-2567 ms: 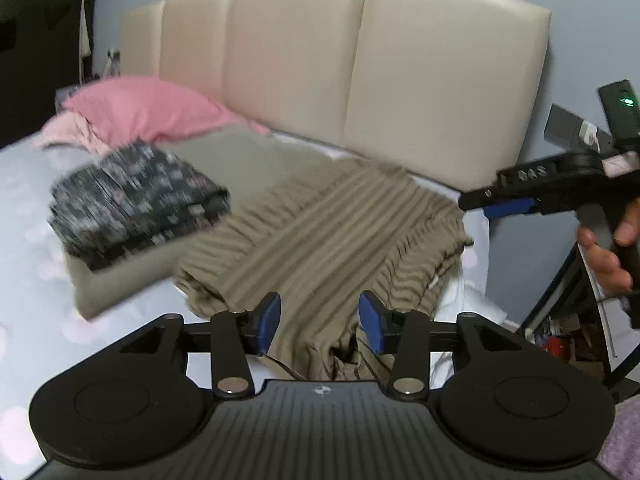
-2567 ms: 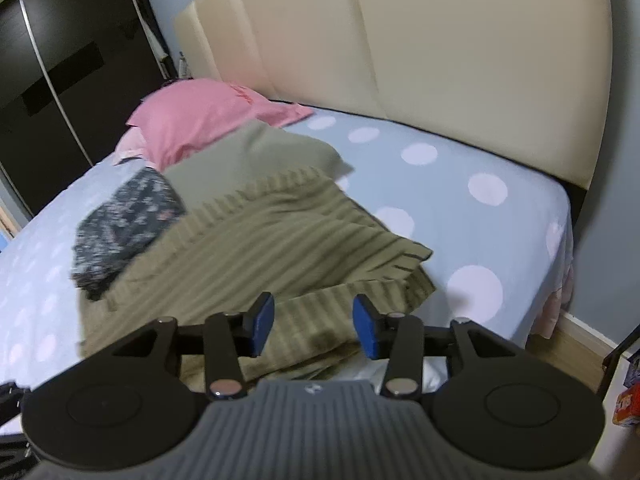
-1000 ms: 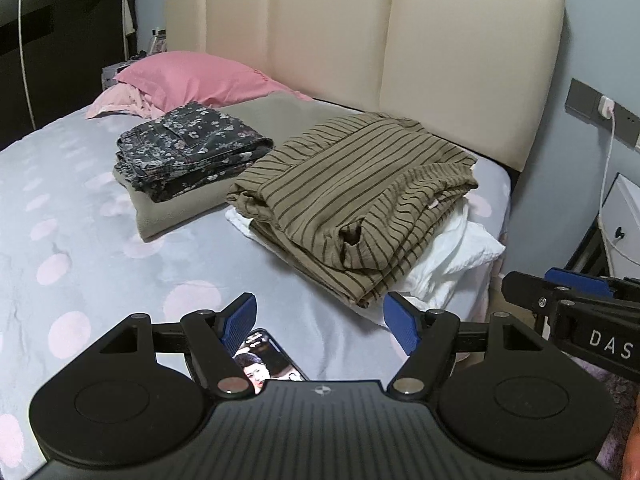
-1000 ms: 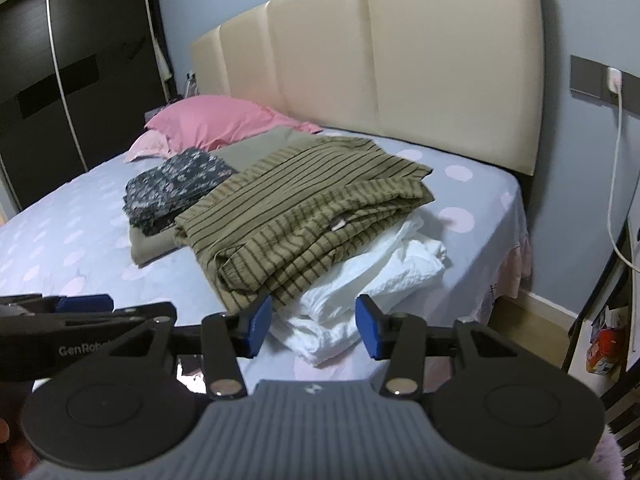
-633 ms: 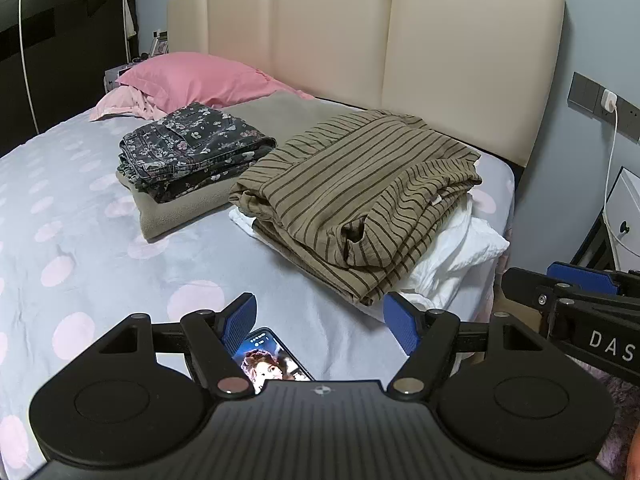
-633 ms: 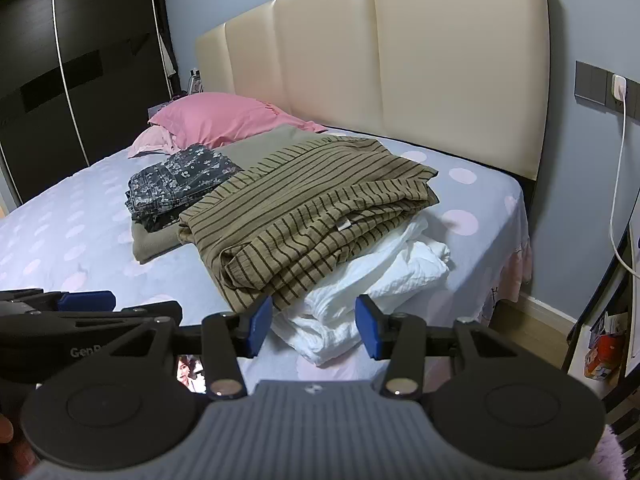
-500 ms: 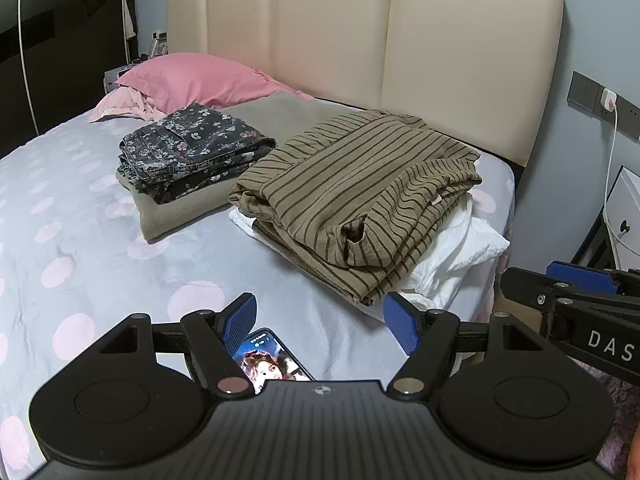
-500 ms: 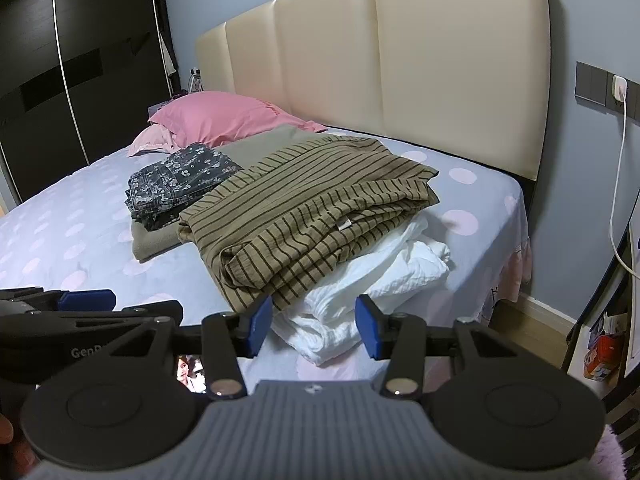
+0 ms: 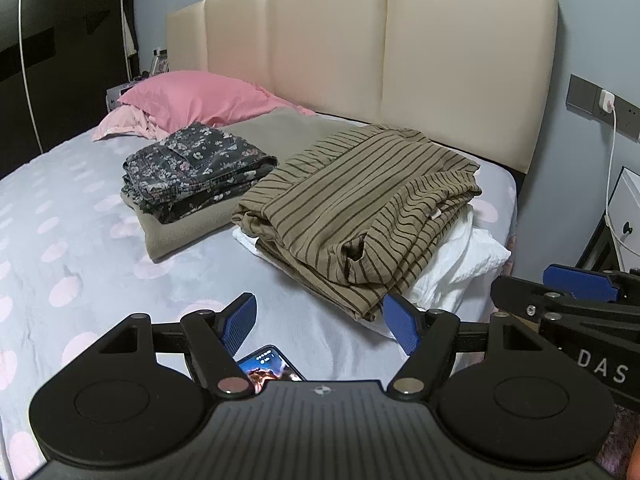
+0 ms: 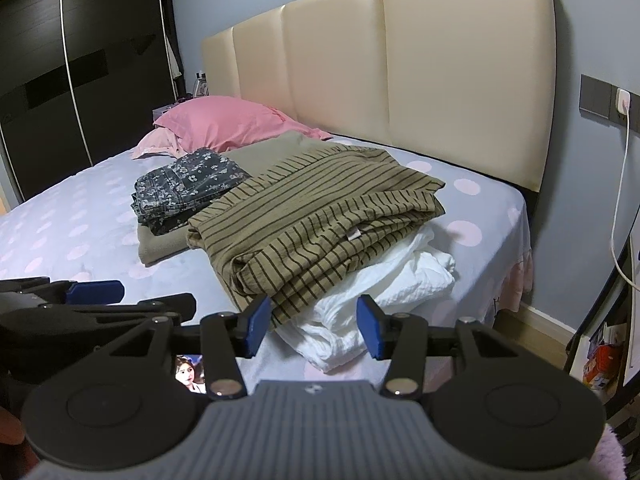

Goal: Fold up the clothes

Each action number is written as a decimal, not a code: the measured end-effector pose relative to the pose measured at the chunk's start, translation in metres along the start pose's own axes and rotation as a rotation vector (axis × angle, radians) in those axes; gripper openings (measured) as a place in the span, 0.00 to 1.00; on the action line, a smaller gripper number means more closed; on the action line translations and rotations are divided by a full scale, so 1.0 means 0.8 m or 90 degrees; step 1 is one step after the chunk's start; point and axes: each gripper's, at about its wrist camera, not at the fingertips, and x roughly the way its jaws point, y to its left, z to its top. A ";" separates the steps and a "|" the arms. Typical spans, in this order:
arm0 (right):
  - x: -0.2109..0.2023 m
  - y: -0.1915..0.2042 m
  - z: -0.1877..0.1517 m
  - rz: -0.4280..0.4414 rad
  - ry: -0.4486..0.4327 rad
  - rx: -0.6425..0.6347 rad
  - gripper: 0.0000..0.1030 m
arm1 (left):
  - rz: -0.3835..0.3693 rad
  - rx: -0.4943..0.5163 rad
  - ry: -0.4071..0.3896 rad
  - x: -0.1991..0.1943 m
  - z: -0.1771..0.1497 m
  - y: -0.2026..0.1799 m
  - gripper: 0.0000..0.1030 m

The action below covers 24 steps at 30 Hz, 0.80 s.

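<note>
Striped top (image 9: 360, 216): now folded atop white garment (image 10: 384, 284); both grippers (image 9: 320, 322) (image 10: 313, 326) withdrawn, open, empty. Fold apparently complete.

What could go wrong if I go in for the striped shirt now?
The striped shirt lies on a white garment, so a deep pinch may lift both. That pile sits near the bed's corner and could slide off. A lit phone lies under the open left gripper and could get knocked.
</note>
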 end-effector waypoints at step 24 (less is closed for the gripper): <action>0.002 0.000 0.001 0.001 -0.004 -0.004 0.51 | 0.011 0.014 -0.002 -0.003 -0.002 -0.006 0.67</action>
